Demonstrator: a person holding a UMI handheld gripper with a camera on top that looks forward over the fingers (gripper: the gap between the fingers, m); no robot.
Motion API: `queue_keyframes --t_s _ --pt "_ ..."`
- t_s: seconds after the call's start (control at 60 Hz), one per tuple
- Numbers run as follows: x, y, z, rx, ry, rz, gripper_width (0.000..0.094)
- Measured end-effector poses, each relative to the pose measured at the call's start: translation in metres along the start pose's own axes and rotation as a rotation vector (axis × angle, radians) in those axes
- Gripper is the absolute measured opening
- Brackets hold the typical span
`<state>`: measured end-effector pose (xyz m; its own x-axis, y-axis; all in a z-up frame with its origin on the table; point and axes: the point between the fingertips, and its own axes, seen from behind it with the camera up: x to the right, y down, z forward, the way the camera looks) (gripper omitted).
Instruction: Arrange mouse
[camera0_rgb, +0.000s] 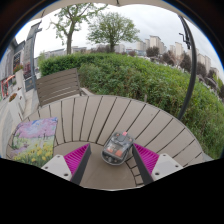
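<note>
1. Carrying looked like the step in hand: the mouse (117, 148) sat between the two fingers of the gripper (111, 160), apparently lifted off the slatted wooden table (100, 115), though the view did not show for certain whether its underside was clear of the slats.

2. Jaws stood narrowed to about the width of the mouse, with the magenta pads (76, 156) flanking it on either side. Both pads seemed to press on its flanks, so I judged it gripped rather than merely standing between them; no gap could be made out at either side.

3. Mouse itself was a small grey-and-dark one with a glossy top, lying lengthwise along the fingers, just above the near part of the round table.

4. Beside the left finger lay a colourful printed mat (36, 130), a likely place for the mouse to go, though that is a guess from the task alone.

5. Next move would call for steering left and down toward that mat, keeping the grip firm on the slick shell, and setting the mouse flat before letting go.

6. Beyond the table were a wooden bench (58, 85), a hedge (140, 75) and trees (112, 28).
</note>
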<state>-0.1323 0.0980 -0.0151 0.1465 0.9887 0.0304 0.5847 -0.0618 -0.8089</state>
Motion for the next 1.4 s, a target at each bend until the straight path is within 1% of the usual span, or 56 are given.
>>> queue_keyframes --t_s 0.067,0.15,0.267,0.3,0.35,0.383,0.4,0.417,0.517,0.533,0.633,0.733,0.833,0.9,0.983,1.083,1.233,1.283,1.3,1.317,1.35,1.4 --pt "-0.001 -0.006 0.009 -0.002 -0.009 0.003 0.0859" --pt "-0.005 -0.012 0.017 -0.002 -0.031 0.003 0.0836" --pt "-0.008 -0.014 0.025 -0.012 -0.043 0.000 0.0779" --pt "-0.008 -0.015 0.027 -0.015 -0.043 0.001 0.0745" --pt "-0.007 -0.015 0.029 -0.017 -0.039 0.001 0.0657" --pt "-0.003 -0.016 0.031 -0.016 -0.027 -0.003 0.0556" --pt "-0.005 -0.017 0.031 -0.015 -0.034 -0.003 0.0527" --pt "-0.006 -0.018 0.032 -0.015 -0.042 0.001 0.0452" --pt "-0.007 -0.022 0.028 -0.041 -0.030 -0.014 0.0404" --pt "-0.007 -0.026 0.026 -0.039 -0.028 -0.009 0.0389" --pt "-0.025 -0.057 0.005 -0.024 -0.046 0.021 0.0378" --pt "-0.081 -0.089 -0.023 -0.013 -0.138 0.041 0.0378" --pt "-0.156 -0.102 -0.044 -0.005 -0.242 0.024 0.0378" --pt "-0.200 -0.094 -0.040 -0.014 -0.281 0.005 0.0378" --pt "-0.255 -0.070 -0.034 -0.053 -0.321 -0.005 0.0378" --pt "-0.295 -0.035 -0.023 -0.094 -0.319 -0.018 0.0388" --pt "-0.305 0.001 -0.014 -0.127 -0.262 -0.053 0.0449" --pt "-0.302 0.000 -0.015 -0.121 -0.255 -0.063 0.0498" --pt "-0.300 0.001 -0.019 -0.128 -0.249 -0.068 0.0558" --pt "-0.299 0.002 -0.021 -0.138 -0.244 -0.072 0.0649" --pt "-0.295 0.002 -0.026 -0.152 -0.237 -0.078 0.0861" --pt "-0.295 -0.005 -0.036 -0.151 -0.259 -0.084 0.0821"
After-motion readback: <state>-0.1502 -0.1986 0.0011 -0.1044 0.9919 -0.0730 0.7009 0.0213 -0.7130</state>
